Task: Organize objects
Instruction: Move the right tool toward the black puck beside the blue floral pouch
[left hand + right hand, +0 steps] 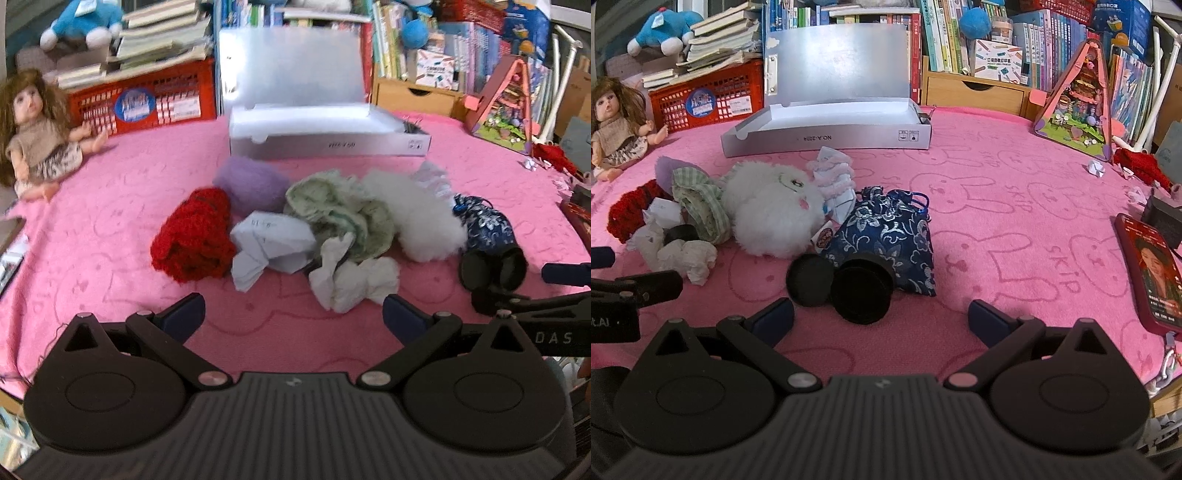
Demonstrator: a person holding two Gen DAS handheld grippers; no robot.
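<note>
Pile sits mid-blanket, ahead of my grippers: red knit bundle [194, 236], purple felt ball [251, 184], crumpled paper [271, 242], green checked cloth [343, 214], white plush [772, 210], blue floral pouch [886, 236], two black round lids [836, 282], possibly a jar. Left gripper [293, 314] and right gripper [881, 317]: jaws wide, empty. Pink rabbit-print blanket [1015, 206]; open grey box [827, 122] behind; doll [37, 133], bookshelves [960, 40] beyond.

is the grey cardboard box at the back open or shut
Open: the grey cardboard box has its lid standing upright behind the tray, and the white inside that shows looks empty.
</note>
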